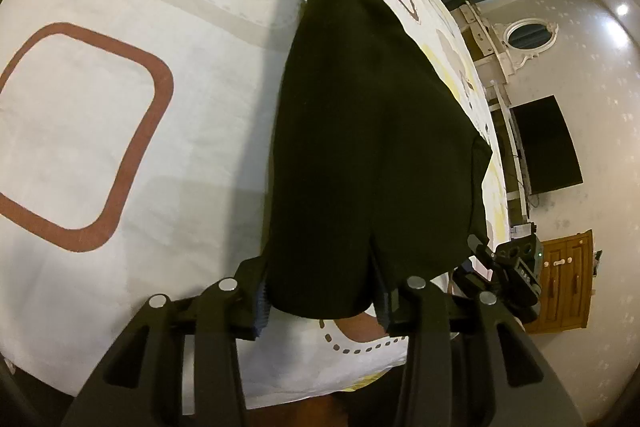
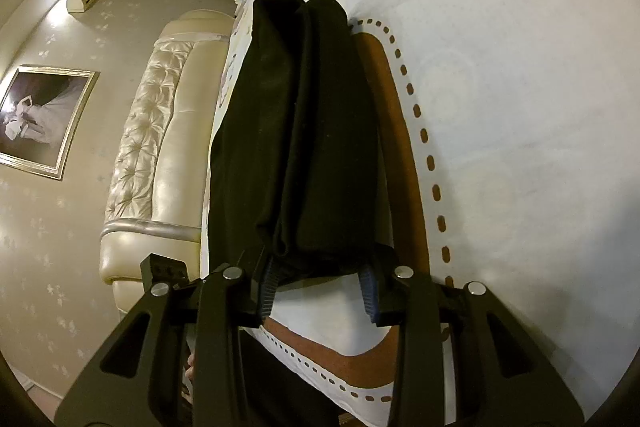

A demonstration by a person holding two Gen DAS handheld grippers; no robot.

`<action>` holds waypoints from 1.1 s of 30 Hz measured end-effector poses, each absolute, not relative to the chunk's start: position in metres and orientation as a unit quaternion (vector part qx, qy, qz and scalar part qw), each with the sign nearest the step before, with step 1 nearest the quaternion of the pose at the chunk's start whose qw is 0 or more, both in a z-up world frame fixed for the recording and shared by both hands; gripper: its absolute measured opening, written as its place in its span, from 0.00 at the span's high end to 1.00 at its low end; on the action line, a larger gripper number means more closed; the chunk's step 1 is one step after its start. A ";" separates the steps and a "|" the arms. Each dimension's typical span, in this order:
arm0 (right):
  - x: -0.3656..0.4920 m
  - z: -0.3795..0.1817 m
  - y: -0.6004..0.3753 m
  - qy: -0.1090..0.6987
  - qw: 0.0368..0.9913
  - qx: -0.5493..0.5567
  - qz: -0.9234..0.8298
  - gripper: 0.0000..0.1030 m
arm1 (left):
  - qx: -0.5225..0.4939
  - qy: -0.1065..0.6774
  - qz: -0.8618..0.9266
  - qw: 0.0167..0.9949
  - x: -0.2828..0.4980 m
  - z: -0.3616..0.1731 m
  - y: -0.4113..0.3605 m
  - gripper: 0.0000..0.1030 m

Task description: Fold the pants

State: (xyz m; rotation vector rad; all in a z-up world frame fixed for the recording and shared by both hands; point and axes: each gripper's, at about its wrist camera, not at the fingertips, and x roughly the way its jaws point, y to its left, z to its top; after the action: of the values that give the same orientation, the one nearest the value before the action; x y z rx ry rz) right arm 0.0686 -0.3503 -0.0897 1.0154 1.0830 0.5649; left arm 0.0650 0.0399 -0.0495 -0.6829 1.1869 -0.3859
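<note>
The black pants (image 1: 360, 131) hang lifted over the bed and stretch away from my left gripper (image 1: 322, 301). Its jaws stand apart, with the near hem of the pants lying between the blue pads; I cannot tell whether they pinch it. In the right wrist view the pants (image 2: 304, 131) show as a folded dark bundle running away from my right gripper (image 2: 320, 287). Its jaws also stand apart with the cloth's near edge between the pads. The right gripper (image 1: 504, 271) shows in the left wrist view, beside the pants' right edge.
The bed is covered by a white sheet (image 1: 160, 131) with brown and yellow rounded squares. A cream tufted headboard (image 2: 160, 131) stands at the left in the right wrist view. A dark TV (image 1: 548, 147) and a wooden cabinet (image 1: 564, 291) stand by the wall.
</note>
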 end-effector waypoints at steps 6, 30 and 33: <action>0.068 -0.090 -0.353 0.481 0.691 0.473 0.260 0.64 | -0.318 0.539 -0.188 0.757 0.058 -0.055 0.043 0.47; 0.045 -0.073 -0.357 0.490 0.699 0.461 0.244 0.41 | -0.177 0.519 -0.180 0.817 0.033 -0.042 0.003 0.19; 0.036 -0.067 -0.356 0.497 0.716 0.435 0.227 0.39 | -0.148 0.519 -0.162 0.826 0.025 -0.039 -0.004 0.19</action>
State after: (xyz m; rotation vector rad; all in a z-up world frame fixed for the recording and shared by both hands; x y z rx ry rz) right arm 0.0363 -0.3562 -0.0675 0.9629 1.1007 0.5030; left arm 0.0253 -0.0035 -0.0394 -0.3142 1.1021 -0.3436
